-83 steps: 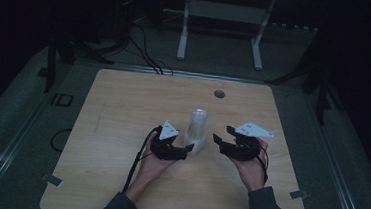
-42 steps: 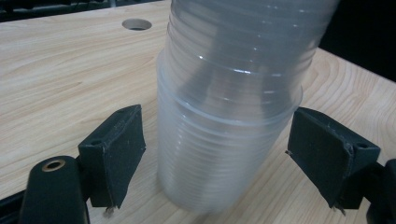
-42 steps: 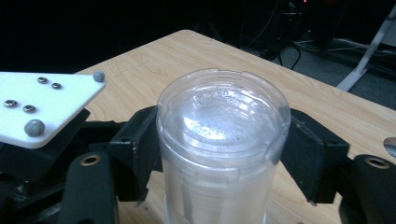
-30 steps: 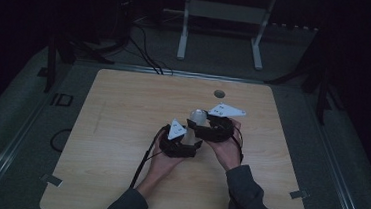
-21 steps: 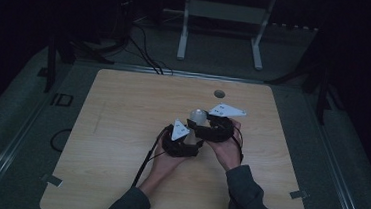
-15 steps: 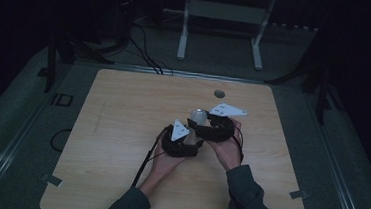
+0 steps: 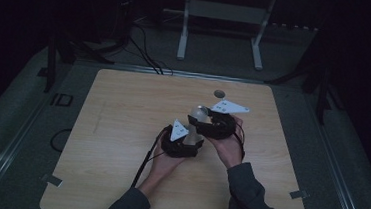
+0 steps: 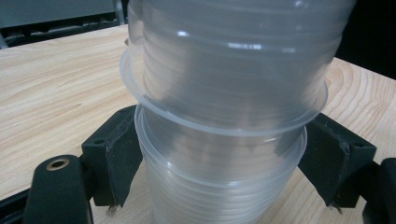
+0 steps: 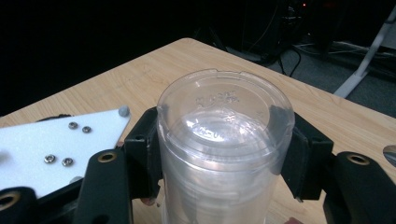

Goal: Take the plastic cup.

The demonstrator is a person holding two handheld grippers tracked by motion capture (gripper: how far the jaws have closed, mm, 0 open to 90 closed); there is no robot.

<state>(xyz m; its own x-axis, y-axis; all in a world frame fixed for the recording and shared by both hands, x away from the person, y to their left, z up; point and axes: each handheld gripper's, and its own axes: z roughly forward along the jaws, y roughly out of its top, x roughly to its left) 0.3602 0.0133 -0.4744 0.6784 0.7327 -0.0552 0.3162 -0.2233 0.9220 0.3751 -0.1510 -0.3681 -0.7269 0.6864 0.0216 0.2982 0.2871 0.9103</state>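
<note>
Left gripper (image 7: pixel 190 141) clamps the lower cups (image 8: pixel 219 186) of an upturned clear stack mid-table (image 7: pixel 121 129). Right gripper (image 7: pixel 201 120), jaws just closing, pinches the top cup (image 9: pixel 224 140). Stack upright between both hands.

The high view looks forward and down on the whole table (image 7: pixel 121 129) from above its near side. Both gripper views sit close, level with the cup stack (image 8: pixel 224 140), which all three views share.
</note>
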